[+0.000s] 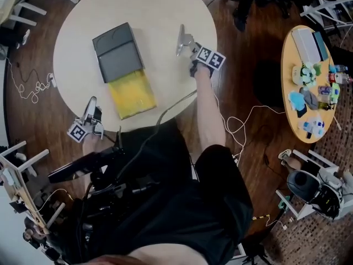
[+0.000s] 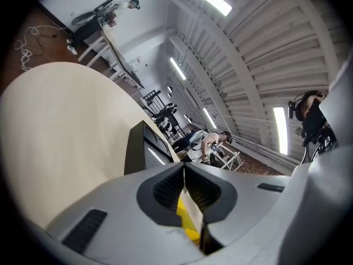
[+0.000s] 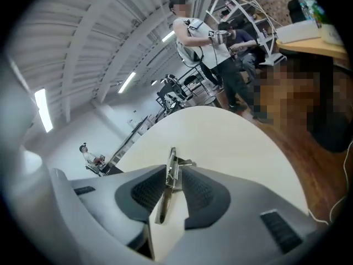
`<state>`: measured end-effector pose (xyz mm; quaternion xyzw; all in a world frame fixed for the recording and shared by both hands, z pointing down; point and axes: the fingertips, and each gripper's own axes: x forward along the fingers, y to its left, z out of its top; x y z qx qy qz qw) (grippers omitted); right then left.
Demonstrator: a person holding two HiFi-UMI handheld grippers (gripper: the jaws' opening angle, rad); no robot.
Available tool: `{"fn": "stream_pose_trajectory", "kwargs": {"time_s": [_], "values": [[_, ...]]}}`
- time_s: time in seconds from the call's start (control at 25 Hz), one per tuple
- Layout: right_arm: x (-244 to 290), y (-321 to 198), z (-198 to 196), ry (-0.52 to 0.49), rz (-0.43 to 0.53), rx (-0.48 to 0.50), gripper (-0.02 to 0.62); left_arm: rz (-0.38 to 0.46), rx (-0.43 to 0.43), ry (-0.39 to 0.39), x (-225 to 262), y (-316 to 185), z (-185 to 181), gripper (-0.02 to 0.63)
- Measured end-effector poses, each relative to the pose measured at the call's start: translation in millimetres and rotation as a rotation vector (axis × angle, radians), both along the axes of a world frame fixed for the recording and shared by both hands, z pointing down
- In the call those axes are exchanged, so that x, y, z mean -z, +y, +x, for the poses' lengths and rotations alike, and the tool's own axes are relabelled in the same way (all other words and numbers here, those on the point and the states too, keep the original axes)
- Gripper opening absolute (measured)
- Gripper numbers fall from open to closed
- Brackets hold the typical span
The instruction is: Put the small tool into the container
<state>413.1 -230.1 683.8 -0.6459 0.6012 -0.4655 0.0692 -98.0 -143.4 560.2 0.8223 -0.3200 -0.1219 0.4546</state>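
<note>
The small tool point(image 3: 171, 175) stands on edge between the jaws of the right gripper point(image 3: 175, 173), whose dark ribbed pads are clamped on it from both sides. Its upper end pokes out past the fingertips, above the cream table point(image 3: 231, 148).

In the head view the right gripper point(image 1: 182, 40) reaches over the table's right part at the end of a bare, outstretched forearm point(image 1: 207, 106) and points away from the person. It is well apart from the container point(image 1: 116, 51), which lies to its left. The left gripper point(image 1: 91, 105) sits at the near left edge of the table point(image 1: 165, 4), close to the person's body and aimed across the tabletop.

The head view shows the whole layout but not the tool, which only the right gripper view gives. The head view also shows the container as a dark grey box with a yellow part point(image 1: 132, 94) jutting from its near end. In the left gripper view, the jaws of the left gripper point(image 2: 185, 170) are together at the tips with nothing between them. The dark box point(image 2: 140, 150) rises just beyond them, and a sliver of yellow shows through the slit lower down.

The tool is thin, flat and silvery metal, a narrow strip with a small bent piece at its top.
</note>
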Motion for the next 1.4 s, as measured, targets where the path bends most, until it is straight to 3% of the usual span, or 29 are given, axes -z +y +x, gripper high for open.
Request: {"fn": "stream_pose_trajectory", "kwargs": {"time_s": [0.28,0.32,0.36,0.48,0.96,1.2,1.4], "values": [[-15.0,-28.6,-5.3,-0.093,-0.021,0.011,0.1,0.015,0.068,-0.007,8.4,21.3,4.9,-0.003],[-15.3,-30.6,-8.2,-0.109,-0.018,0.022,0.084,0.02,0.071,-0.009,10.4,22.7,6.2,-0.003],[-14.8,-32.3,-11.2,-0.129,-0.013,0.035,0.028,0.027,0.073,-0.009,13.1,23.7,7.8,-0.003],[-12.6,-33.7,-14.1,-0.186,0.011,0.048,0.006,0.048,0.078,-0.013,22.0,28.4,15.3,-0.003],[34.1,17.9,0.5,-0.384,0.242,-0.054,0.005,0.05,0.058,0.001,24.6,37.5,31.5,-0.003],[76.2,55.4,-51.3,-0.431,0.309,0.053,0.005,0.059,0.009,0.056,23.6,22.0,33.6,-0.003],[110.5,89.1,-154.1,-0.448,0.298,0.25,0.005,0.054,0.0,0.108,18.2,22.5,20.3,-0.003]]}}
